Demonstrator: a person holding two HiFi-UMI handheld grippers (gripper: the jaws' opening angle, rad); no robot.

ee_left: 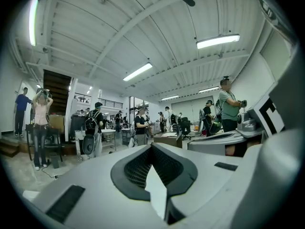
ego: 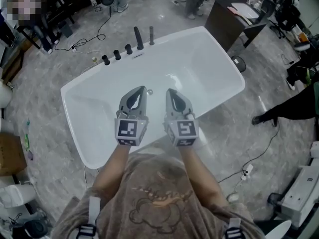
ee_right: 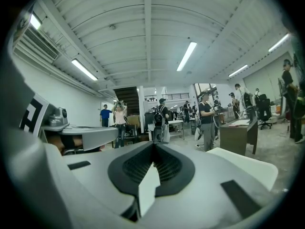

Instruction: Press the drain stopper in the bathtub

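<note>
1. Head view: looking steeply down from above the person's shoulders, taking in the whole bathtub (ego: 209, 63); left gripper (ego: 141, 89) and right gripper (ego: 169, 90) sitting close below the lens.
2. Left gripper view: riding low on that gripper, looking along its jaws, tilting up across the hall toward the ceiling (ee_left: 119, 27); right gripper crowding the right edge.
3. Right gripper view: facing the same way; left gripper crowding the left edge.
4. Both gripper views sharing the dark staircase (ee_left: 56, 87); right gripper view and head view sharing the brown desk (ee_right: 240, 135).

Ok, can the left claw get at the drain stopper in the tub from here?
Probably yes. The drain stopper lies bare on the floor of the tub, just past the tip of the shut left claw, with nothing lying between them. The right claw hangs alongside, clear of the path.
</note>
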